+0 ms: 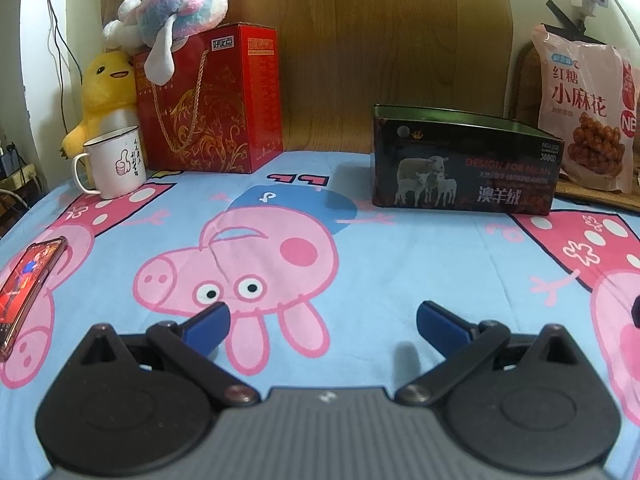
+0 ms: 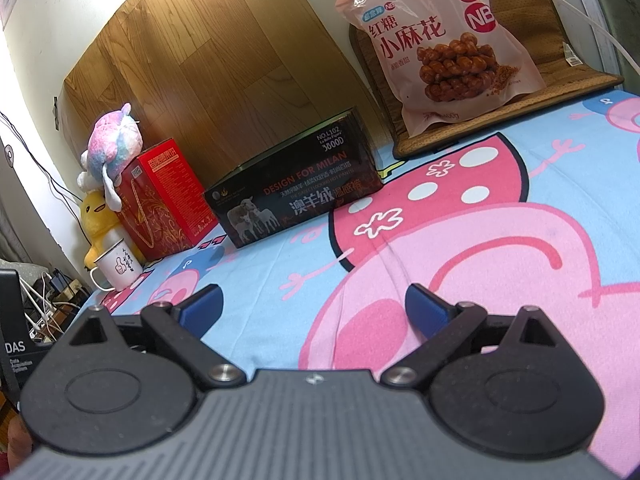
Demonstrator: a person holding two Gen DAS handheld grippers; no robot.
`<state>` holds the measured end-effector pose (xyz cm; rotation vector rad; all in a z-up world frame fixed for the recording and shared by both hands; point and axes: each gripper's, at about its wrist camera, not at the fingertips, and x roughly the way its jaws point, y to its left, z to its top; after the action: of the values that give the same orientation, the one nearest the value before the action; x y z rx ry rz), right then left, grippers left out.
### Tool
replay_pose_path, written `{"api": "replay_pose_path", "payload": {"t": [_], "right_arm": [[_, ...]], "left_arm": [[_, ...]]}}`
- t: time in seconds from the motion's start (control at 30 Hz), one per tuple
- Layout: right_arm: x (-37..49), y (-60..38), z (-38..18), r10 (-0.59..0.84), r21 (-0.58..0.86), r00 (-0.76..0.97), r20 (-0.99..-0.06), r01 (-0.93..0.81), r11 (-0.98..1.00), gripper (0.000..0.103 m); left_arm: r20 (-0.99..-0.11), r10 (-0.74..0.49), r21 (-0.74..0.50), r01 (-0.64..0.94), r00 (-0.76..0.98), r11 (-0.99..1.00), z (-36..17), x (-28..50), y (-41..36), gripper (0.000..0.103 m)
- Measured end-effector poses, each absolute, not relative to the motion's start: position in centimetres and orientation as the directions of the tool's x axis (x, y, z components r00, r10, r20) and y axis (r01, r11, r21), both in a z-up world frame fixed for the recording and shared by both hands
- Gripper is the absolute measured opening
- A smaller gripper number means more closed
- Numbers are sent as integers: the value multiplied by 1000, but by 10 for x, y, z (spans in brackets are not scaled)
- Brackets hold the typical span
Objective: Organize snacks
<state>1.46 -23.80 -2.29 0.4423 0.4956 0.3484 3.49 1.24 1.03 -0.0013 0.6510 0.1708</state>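
Hovering low over the cartoon-print cloth (image 1: 400,248), the left gripper (image 1: 323,320) and the right gripper (image 2: 314,303) both stand with their blue fingers spread wide and nothing between them. The one snack in plain sight is the pink snack bag (image 2: 444,40), propped upright at the far right against a woven brown mat (image 2: 560,68), just beyond the right end of the open black box (image 1: 464,164). The box sits on the cloth with its top off, and it is probably the place meant for the snacks, though its inside cannot be seen from either camera.

The step in hand looks like the approach to the bag, and the right gripper is the nearer one for it. A soft, puffy bag holds best when pinched at a flat sealed edge or a top corner, not across the bulging middle, where the fingers may slip or crush the contents. Lifting it clear of the box wall before moving across, then lowering it in, would keep the box from being shoved. The red gift box (image 1: 208,104), the white mug (image 1: 116,160) and the phone (image 1: 28,292) lie well to the left, out of the way.
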Motion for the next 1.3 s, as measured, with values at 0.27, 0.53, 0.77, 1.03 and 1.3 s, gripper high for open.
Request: {"api": "replay_pose_path", "payload": {"t": [0.27, 0.53, 0.77, 1.03, 1.3], "right_arm": [[15, -238, -23, 422, 485, 825, -377, -212, 849, 99], [15, -238, -23, 422, 485, 825, -377, -212, 849, 99], [15, -238, -23, 421, 484, 825, -378, -212, 849, 99], [15, -238, -23, 422, 484, 825, -377, -212, 849, 99], [15, -238, -23, 421, 484, 825, -378, -212, 849, 99]], "left_arm": [[-601, 181, 59, -183, 779, 981, 11, 35, 14, 103], [-601, 201, 66, -203, 774, 977, 11, 35, 16, 103], [-586, 217, 74, -216, 781, 974, 12, 34, 15, 103], [-590, 202, 71, -198, 782, 978, 11, 33, 14, 103], [-592, 201, 81, -191, 780, 978, 10, 34, 13, 103]]}}
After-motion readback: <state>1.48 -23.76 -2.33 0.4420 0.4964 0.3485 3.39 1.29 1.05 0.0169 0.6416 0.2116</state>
